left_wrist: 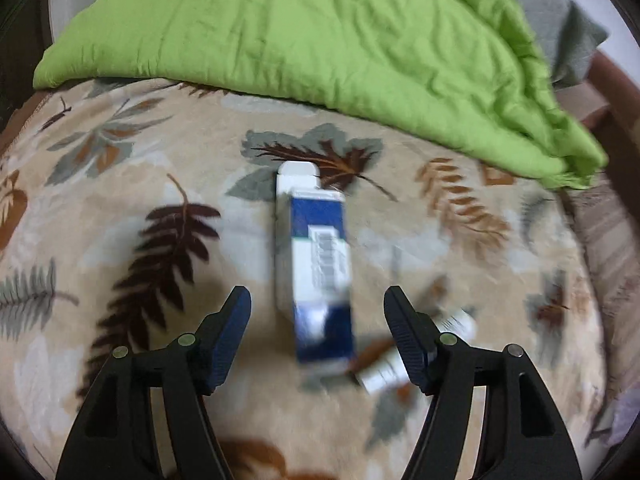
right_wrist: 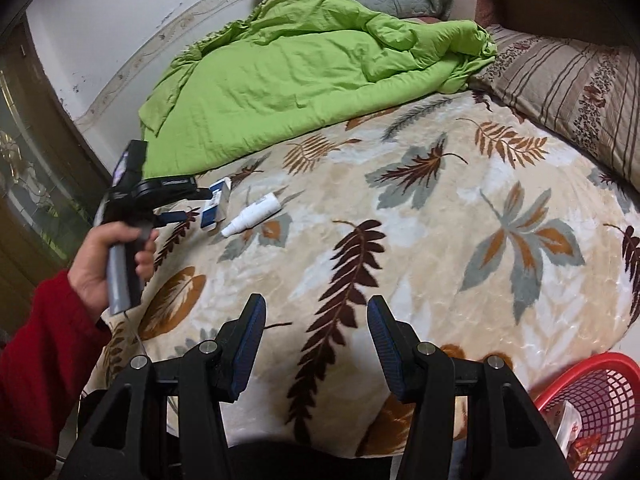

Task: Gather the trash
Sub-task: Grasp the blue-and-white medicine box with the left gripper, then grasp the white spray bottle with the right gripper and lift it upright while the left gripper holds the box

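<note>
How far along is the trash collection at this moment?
Done: some wrappers already lie in the red basket beside the bed. In hand: nothing; the left gripper is open over the blue-and-white box, not gripping, and the right gripper is open and empty. Left: the box and the white bottle on the leaf-print blanket.

The right hand-held gripper hangs with its jaws apart and empty over the leaf-patterned blanket on the bed. Far left, a hand in a red sleeve holds the left hand-held gripper at a blue-and-white box, just beside a white bottle. A red basket sits at lower right.
</note>
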